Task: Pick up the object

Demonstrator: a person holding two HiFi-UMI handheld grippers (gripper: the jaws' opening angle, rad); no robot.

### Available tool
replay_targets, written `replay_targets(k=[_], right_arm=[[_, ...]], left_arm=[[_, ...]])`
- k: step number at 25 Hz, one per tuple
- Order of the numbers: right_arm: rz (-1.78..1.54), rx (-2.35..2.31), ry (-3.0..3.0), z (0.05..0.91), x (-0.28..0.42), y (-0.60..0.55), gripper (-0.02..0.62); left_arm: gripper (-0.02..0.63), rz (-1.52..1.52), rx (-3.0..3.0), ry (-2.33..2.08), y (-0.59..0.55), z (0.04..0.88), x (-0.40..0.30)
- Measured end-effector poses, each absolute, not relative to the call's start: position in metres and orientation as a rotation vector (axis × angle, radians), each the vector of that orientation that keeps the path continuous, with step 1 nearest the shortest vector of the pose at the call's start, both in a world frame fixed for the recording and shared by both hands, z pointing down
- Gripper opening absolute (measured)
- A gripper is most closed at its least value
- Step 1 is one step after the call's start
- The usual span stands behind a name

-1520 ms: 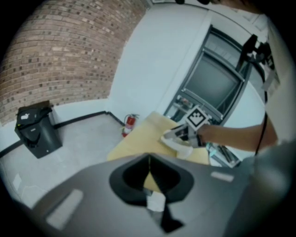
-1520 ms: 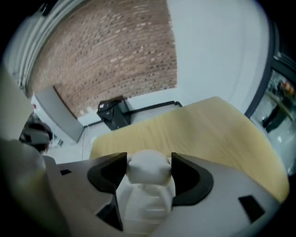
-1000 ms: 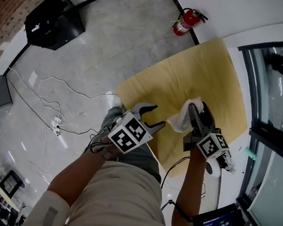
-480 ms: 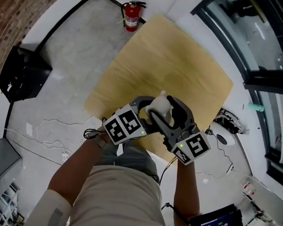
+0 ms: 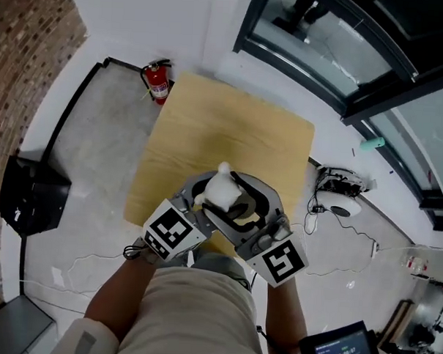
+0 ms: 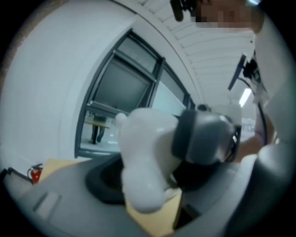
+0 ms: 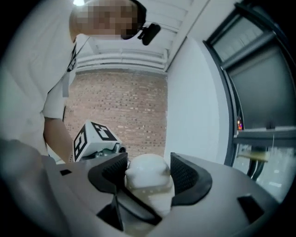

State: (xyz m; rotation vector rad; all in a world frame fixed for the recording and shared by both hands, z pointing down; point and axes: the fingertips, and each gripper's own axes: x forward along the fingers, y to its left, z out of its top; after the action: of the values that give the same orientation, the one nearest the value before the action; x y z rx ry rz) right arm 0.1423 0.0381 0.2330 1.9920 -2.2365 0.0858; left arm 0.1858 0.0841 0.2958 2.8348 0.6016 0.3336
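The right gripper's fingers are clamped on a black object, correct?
No. The object is white, not black, as the right gripper view shows. The right gripper does have its fingers clamped on it.

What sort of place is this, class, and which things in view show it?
Probably an indoor lab or workshop: a brick wall, a fire extinguisher on the bare concrete floor, dark-framed glass partitions, and loose cables trailing across the floor.

Bright even daylight, fisheye edges, blurred foreground
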Motion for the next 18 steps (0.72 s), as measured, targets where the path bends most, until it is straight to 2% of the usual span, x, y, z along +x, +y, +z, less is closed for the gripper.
replay_targets(k=[2, 7, 12, 15, 18], right_arm=[[0.016, 1.984, -2.155, 0.213, 0.140, 0.041, 0.293], [-0.097, 2.077, -1.999, 0.174, 0.154, 0.043, 0.293], [0.063, 2.304, -1.803, 0.176, 0.192, 0.049, 0.291], [0.092, 2.529, -1.723, 0.176, 0.221, 0.063, 0.291], [0.324, 2.859, -1.765, 0.182, 0.256, 0.092, 0.291]], left_arm=[[0.267, 0.213, 2.849, 0.579, 0.077, 0.266, 0.187], [0.252, 0.187, 2.980, 0.534, 0.068, 0.228, 0.203], [0.245, 0.257, 2.718, 0.324, 0.020, 0.232, 0.216], [0.245, 0.167, 2.738, 0.333, 0.008, 0.212, 0.214], [0.245, 0.073, 2.748, 0.427, 0.020, 0.184, 0.215]])
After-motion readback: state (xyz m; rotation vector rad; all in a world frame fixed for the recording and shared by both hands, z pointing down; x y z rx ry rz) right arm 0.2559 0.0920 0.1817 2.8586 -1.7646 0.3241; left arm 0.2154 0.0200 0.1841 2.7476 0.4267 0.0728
